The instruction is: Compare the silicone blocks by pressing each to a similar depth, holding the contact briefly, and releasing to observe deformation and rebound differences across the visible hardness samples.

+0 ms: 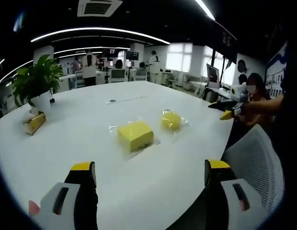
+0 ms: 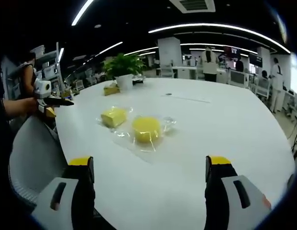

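Two yellow blocks, a square one and a round one, are sat in clear wrap mid-counter, just beside each other. Both the left gripper and right gripper are held back off the counter edge, fingers spread wide, nothing gripped.

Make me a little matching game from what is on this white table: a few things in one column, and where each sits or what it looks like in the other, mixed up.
Things:
1. square yellow block
2. round yellow block
3. potted plant
4. tissue box

Descriptions:
A. green leaves in a white pot near the table's far edge
B. flat-sided, in clear wrap, beside the other sample
C. low yellow box just in front of the white pot
D. disc-shaped, in clear wrap, mid-table

Pairs: 1-B, 2-D, 3-A, 4-C
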`<state>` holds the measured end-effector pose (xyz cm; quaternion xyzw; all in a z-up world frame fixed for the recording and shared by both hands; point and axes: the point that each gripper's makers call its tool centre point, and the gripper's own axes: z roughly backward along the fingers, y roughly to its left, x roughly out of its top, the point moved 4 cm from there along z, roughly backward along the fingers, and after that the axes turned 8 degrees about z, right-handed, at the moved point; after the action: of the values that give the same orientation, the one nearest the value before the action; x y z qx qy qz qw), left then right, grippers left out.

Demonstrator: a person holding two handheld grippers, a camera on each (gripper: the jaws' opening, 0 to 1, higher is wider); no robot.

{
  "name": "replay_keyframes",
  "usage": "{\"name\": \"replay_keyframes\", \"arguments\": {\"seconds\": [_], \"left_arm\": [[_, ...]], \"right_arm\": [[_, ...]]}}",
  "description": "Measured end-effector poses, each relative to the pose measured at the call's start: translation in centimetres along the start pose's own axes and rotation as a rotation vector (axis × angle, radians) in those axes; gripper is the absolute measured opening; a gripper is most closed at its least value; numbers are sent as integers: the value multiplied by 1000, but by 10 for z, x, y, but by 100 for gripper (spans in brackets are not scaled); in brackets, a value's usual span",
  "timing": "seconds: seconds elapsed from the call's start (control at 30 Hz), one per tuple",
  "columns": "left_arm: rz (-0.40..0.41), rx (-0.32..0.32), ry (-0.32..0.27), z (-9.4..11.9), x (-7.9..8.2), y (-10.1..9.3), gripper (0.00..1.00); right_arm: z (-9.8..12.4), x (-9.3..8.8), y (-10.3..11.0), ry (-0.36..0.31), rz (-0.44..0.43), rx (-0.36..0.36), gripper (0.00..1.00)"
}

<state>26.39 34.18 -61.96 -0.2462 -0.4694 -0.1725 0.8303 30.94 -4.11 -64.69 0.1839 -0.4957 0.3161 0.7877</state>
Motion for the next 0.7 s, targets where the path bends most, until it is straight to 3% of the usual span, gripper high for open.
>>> {"name": "replay_keyframes", "arguments": {"seconds": [0.4,0.7], "left_arm": [[0,-2,-2,0,-1,0,96],[12,17,-16,0,3,4,99]], "right_arm": [[0,-1,0,3,2,-3,91],[-1,3,0,-18,9,-12,96]]}}
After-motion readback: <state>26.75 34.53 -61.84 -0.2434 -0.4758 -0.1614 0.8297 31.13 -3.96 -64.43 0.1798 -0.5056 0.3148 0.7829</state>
